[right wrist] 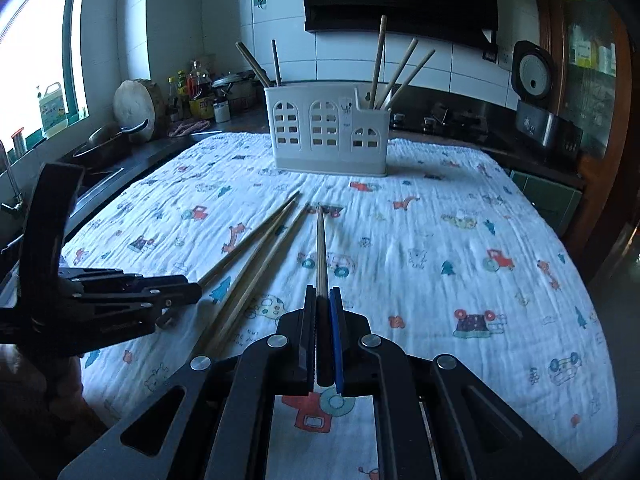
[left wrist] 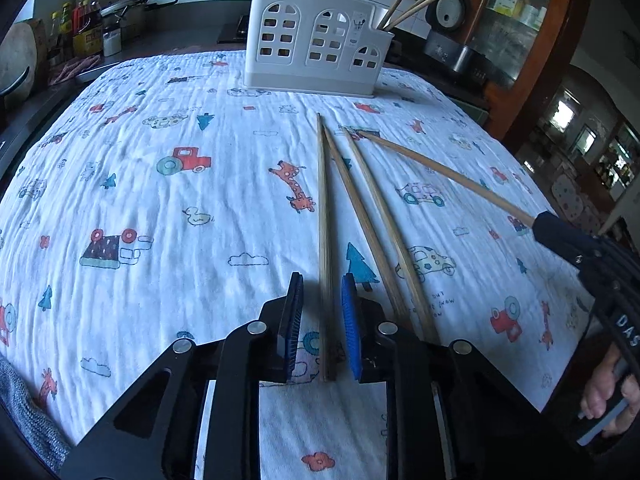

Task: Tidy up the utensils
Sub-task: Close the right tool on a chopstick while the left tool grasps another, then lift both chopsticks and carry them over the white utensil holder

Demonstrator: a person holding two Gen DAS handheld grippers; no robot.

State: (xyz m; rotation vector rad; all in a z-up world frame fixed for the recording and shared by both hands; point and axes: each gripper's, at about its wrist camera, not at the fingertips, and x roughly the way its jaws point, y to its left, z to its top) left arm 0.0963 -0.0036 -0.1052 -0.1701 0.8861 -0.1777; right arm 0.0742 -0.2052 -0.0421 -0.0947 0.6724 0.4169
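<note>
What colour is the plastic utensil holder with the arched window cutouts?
The plastic utensil holder is off-white, clearest in the right wrist view.

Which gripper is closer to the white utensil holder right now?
Cannot tell. The left gripper straddles a chopstick; the right gripper grips another. Both sit well short of the utensil holder.

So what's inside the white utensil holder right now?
Wooden chopsticks stand in the white utensil holder: two in its left end, three in the small right compartment. Only their tops show; the walls hide the lower parts and any shorter items.
</note>
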